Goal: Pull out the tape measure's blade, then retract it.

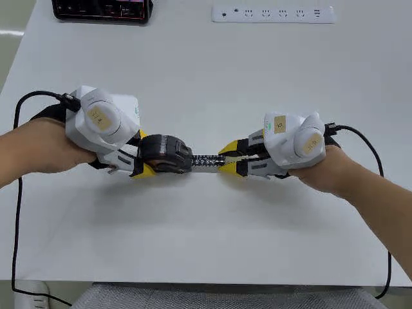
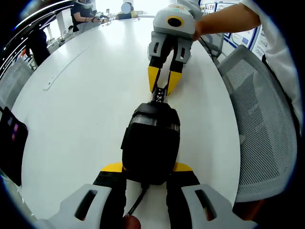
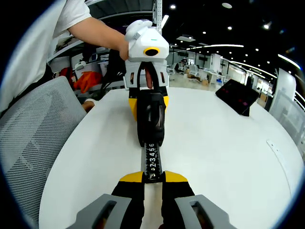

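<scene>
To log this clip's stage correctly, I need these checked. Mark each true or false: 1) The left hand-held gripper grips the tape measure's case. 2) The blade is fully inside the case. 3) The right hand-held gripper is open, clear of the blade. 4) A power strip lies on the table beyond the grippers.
1) The left hand-held gripper grips the tape measure by its case. True.
2) The blade is fully inside the case. False: a short length with printed numbers is out.
3) The right hand-held gripper is open, clear of the blade. False: it is shut on the blade's end.
4) A power strip lies on the table beyond the grippers. True.
</scene>
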Demonstrator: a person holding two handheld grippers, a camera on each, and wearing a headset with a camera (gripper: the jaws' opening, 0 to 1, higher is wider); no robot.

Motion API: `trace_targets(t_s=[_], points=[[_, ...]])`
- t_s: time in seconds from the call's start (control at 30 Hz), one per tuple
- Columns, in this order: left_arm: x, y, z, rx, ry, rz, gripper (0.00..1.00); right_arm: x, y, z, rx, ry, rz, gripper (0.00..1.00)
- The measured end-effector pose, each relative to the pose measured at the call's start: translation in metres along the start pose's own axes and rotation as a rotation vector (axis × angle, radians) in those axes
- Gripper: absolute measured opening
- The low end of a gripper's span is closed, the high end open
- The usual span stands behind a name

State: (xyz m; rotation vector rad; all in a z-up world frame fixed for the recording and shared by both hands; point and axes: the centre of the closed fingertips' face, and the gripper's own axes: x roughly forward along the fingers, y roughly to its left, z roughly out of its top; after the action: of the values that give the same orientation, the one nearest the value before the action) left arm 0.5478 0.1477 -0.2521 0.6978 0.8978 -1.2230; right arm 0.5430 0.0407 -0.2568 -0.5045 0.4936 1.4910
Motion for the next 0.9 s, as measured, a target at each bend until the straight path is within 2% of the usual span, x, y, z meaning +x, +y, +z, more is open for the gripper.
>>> trace_targets(t_s=[0.9], points=[[0.001,0.000,0.000,0.001,0.003,0.000,0.27,-0.029,-0.004,-0.019,-0.003,0.056,-0.019,0.09]])
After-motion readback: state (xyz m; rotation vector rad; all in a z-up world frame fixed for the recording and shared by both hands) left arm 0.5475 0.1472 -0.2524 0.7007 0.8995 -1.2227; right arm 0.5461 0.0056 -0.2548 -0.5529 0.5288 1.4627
